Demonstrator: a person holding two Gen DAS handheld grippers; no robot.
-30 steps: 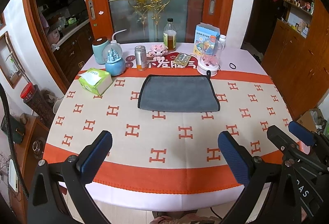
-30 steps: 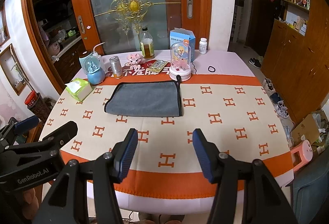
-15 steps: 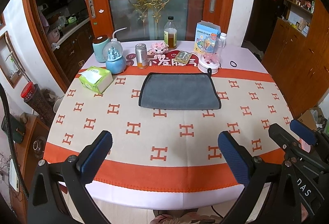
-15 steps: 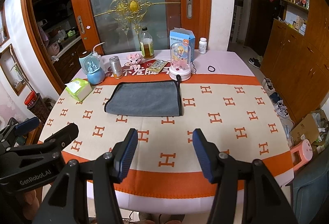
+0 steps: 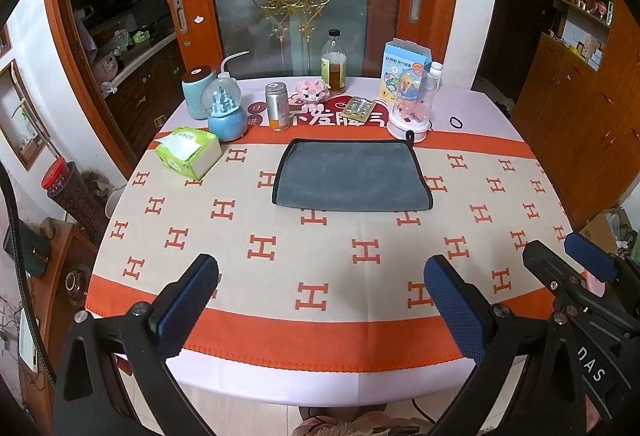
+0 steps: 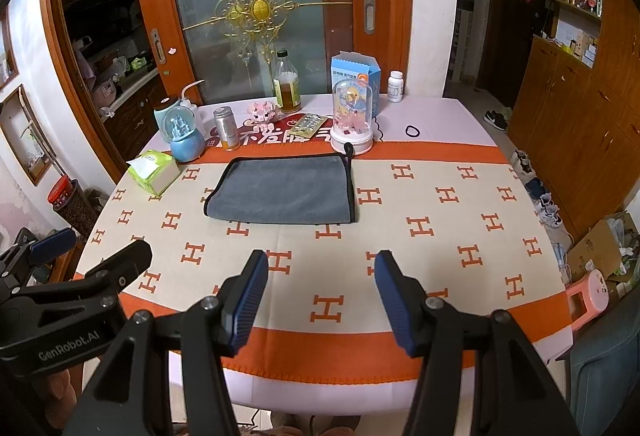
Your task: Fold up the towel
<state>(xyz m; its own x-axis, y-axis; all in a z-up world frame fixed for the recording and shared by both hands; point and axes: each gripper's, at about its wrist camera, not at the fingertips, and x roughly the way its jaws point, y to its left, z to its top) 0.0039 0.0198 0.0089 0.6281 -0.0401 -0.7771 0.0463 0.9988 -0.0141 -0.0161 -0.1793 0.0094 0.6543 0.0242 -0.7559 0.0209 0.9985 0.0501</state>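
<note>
Left claw (image 5: 320, 294) hangs low at six o'clock, pads spread wide, gripping nothing. Right claw (image 6: 318, 296) alongside at three o'clock of it, parted too, empty, both pointing toward twelve.

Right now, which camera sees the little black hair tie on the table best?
The right wrist view shows the small black hair tie best: it lies as a clear open ring on the pale cloth, with nothing overlapping it. In the left wrist view the same tie is also fully visible, but looks smaller and flatter, farther toward the edge.

left gripper (image 6: 52, 260) – "GenRobot.AI" (white), tablecloth (image 5: 320, 292) – "H"
</note>
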